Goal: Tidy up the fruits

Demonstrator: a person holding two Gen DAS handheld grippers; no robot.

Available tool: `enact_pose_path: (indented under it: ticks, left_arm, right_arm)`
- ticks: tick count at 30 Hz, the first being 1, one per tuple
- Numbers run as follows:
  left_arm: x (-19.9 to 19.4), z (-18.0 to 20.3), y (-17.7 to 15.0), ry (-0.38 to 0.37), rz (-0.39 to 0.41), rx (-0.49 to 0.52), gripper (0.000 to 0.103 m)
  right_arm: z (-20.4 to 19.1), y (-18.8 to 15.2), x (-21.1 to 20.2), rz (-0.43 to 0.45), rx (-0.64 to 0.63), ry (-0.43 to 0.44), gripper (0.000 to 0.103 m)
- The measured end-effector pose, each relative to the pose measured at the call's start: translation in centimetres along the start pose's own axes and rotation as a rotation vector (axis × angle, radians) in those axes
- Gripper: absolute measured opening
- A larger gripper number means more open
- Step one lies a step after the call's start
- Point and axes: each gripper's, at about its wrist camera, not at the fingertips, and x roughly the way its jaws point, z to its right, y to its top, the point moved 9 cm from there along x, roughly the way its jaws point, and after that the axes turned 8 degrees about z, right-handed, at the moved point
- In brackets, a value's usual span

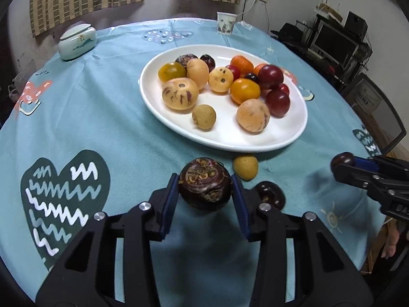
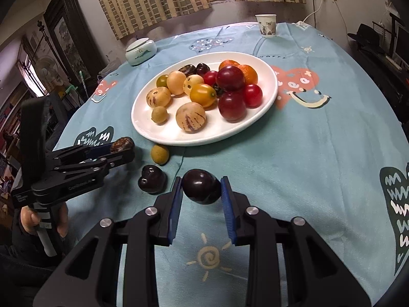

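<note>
A white oval plate (image 1: 288, 133) (image 2: 153, 130) holds several fruits: yellow melons, red plums, orange and yellow tomatoes. My left gripper (image 1: 205, 186) is shut on a dark brown water chestnut (image 1: 204, 183) held just above the cloth, in front of the plate; it also shows in the right wrist view (image 2: 122, 144). My right gripper (image 2: 201, 186) is shut on a dark purple plum (image 2: 201, 186), also seen in the left wrist view (image 1: 342, 160). A small yellow fruit (image 1: 245, 167) (image 2: 159, 154) and a dark fruit (image 1: 271, 194) (image 2: 152, 183) lie on the cloth between the grippers.
A blue patterned tablecloth (image 1: 102, 117) covers the round table. A lidded ceramic jar (image 1: 76, 42) (image 2: 140, 50) stands at the far left. A paper cup (image 1: 225, 23) (image 2: 266, 25) stands at the far edge. Furniture stands beyond the table's right side.
</note>
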Motion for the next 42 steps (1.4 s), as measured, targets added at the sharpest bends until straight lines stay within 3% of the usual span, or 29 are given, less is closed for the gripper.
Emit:
enact_pose_path:
  ticks: [11, 17, 26, 31, 42]
  left_arm:
    - [-3.8, 0.6, 0.9, -0.039, 0.057, -0.007, 0.042]
    - [-3.5, 0.4, 3.7, -0.017, 0.081, 0.013, 0.042]
    - [2.0, 1.7, 9.6, -0.023, 0.060, 0.040, 0.042]
    - [4.3, 1.8, 10.3, -0.017, 0.039, 0.038, 0.042]
    - [6.6, 0.6, 10.3, -0.007, 0.010, 0.012, 0.042]
  right_arm:
    - [-1.8, 0.2, 0.3, -0.010, -0.033, 0.013, 0.031]
    - [-2.4, 1.0, 0.7, -0.019, -0.055, 0.029, 0.031]
    - [-1.1, 6.1, 3.6, 0.021, -0.059, -0.002, 0.031]
    - [-0.1, 8.2, 5.9, 0.005, -0.069, -0.034, 0.031]
    - [0.3, 8.7, 7.9, -0.014, -0.065, -0.032, 0.031]
